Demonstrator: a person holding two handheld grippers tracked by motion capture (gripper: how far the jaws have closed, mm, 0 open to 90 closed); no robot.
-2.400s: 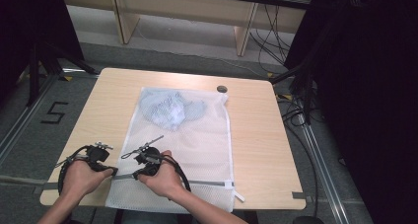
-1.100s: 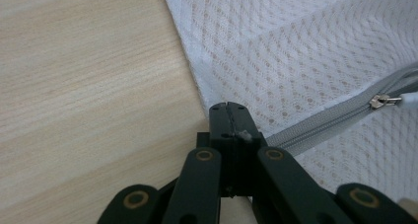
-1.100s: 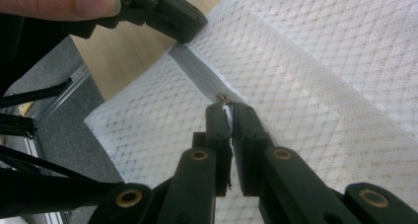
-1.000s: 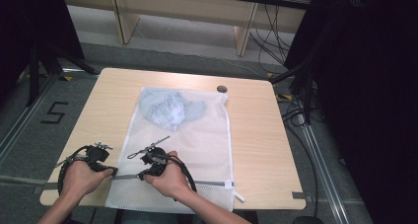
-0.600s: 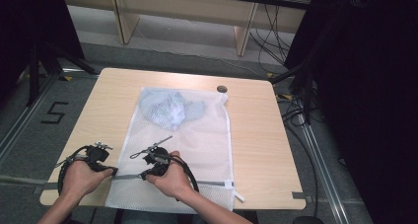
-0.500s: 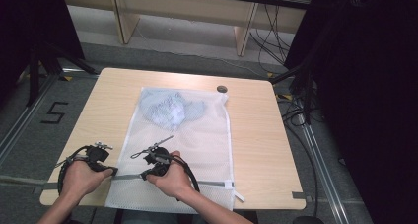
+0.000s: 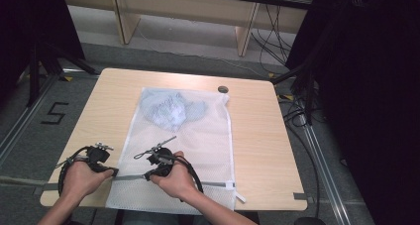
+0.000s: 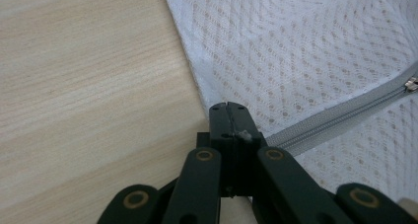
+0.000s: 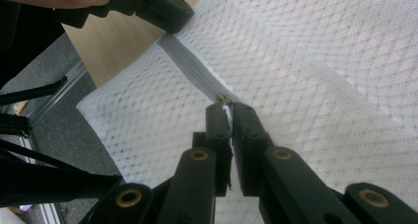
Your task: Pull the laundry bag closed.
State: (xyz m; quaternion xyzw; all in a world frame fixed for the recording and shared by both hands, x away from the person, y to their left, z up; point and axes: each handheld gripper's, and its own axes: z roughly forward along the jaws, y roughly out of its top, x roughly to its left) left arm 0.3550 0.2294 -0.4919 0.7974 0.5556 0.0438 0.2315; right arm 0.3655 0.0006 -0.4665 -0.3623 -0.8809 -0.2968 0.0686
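Mesh laundry bag, floor marking "5"

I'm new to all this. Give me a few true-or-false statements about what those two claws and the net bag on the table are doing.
1. The left claw is shut on the edge of the mesh bag, at the end of its grey zipper. True.
2. The right claw is gripping the blue cloth. False: it pinches the small metal zipper pull; the blue cloth lies inside the bag at its far end.
3. The bag hangs in the air between the claws. False: it lies flat on the wooden table.
4. A small dark round thing sits on the table beyond the bag's far corner. True.
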